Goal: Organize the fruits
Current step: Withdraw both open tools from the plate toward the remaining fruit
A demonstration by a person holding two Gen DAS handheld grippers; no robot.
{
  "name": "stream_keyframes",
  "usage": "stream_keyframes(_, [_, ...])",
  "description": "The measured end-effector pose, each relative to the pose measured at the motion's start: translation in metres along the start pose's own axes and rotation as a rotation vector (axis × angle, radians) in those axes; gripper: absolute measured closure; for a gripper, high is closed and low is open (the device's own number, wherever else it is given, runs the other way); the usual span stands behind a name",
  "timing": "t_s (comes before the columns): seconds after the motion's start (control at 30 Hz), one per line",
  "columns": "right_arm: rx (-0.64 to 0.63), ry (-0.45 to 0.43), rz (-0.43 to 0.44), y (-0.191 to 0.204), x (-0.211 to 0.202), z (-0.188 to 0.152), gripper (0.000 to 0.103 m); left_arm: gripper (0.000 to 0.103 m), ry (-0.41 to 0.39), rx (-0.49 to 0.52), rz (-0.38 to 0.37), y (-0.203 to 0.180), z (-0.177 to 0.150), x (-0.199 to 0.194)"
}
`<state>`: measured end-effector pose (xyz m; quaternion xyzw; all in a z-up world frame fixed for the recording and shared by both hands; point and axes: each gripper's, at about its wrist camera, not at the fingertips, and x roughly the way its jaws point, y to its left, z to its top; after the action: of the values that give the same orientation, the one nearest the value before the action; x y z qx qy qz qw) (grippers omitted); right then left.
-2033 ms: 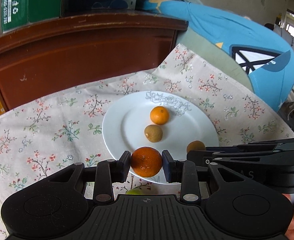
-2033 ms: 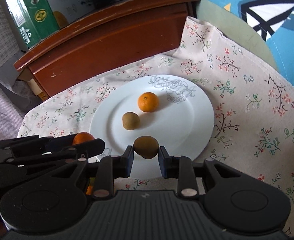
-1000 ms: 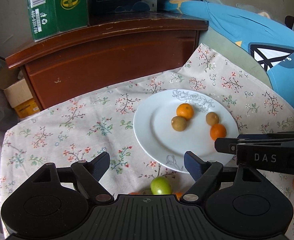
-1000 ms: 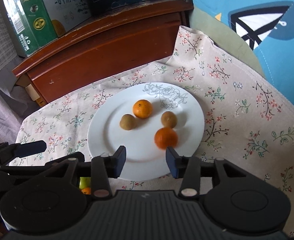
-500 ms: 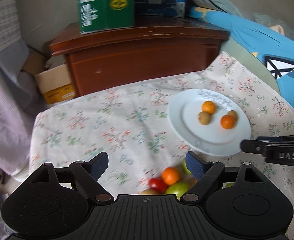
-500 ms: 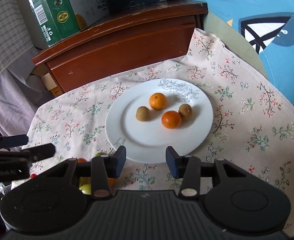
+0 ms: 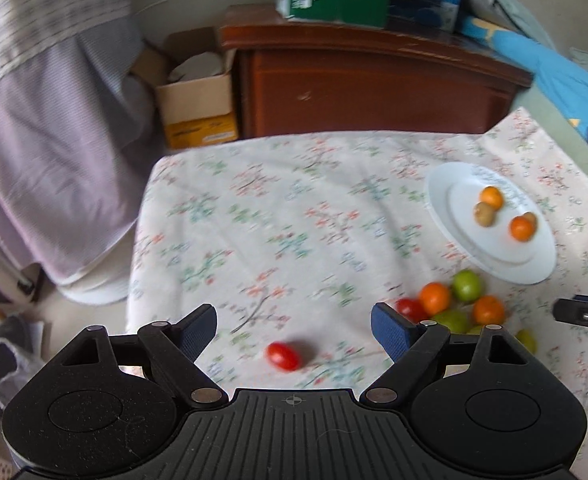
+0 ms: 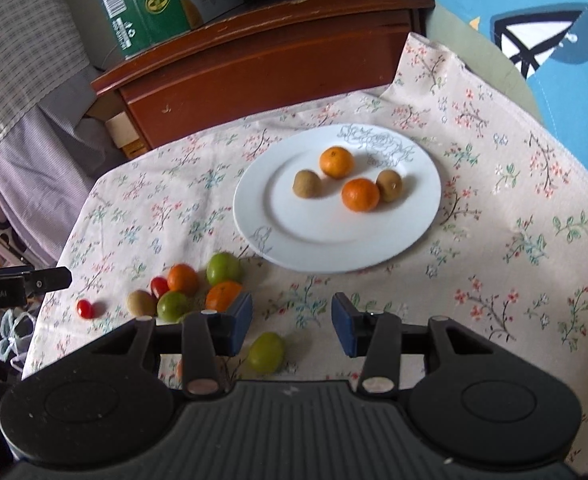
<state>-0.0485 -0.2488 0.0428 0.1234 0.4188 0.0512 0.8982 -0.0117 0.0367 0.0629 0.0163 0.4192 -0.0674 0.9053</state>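
Both the left hand-held gripper [image 7: 294, 330] and the right hand-held gripper [image 8: 292, 324] gape empty above the desk [image 8: 514, 280], four fruits on the plate [image 8: 294, 236] toward its far edge, loose fruits [image 8: 182, 280] near its front-left edge.

My left gripper [image 7: 294, 326] is angled downward, jaws spread wide and empty; my right gripper [image 8: 292, 322] likewise, jaws narrower.
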Motion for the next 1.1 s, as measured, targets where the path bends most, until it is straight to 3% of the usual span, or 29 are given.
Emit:
stream_keyframes(0.2, [-0.003, 0.039, 0.025, 0.001, 0.002, -0.012, 0.058, 0.017, 0.048, 0.002, 0.010, 0.009, -0.016, 0.012])
stream_keyframes(0.63, [-0.021, 0.081, 0.047, 0.005, 0.015, -0.022, 0.058, 0.019, 0.058, 0.052, 0.011, 0.002, -0.033, 0.028])
stream_keyframes(0.9, [-0.038, 0.091, 0.040, 0.009, 0.026, -0.023, 0.058, 0.020, 0.045, 0.023, -0.004, 0.005, -0.034, 0.034])
stream_keyframes(1.1, [-0.047, 0.095, 0.037, 0.012, 0.031, -0.024, 0.062, 0.043, 0.053, 0.006, -0.032, 0.005, -0.034, 0.040])
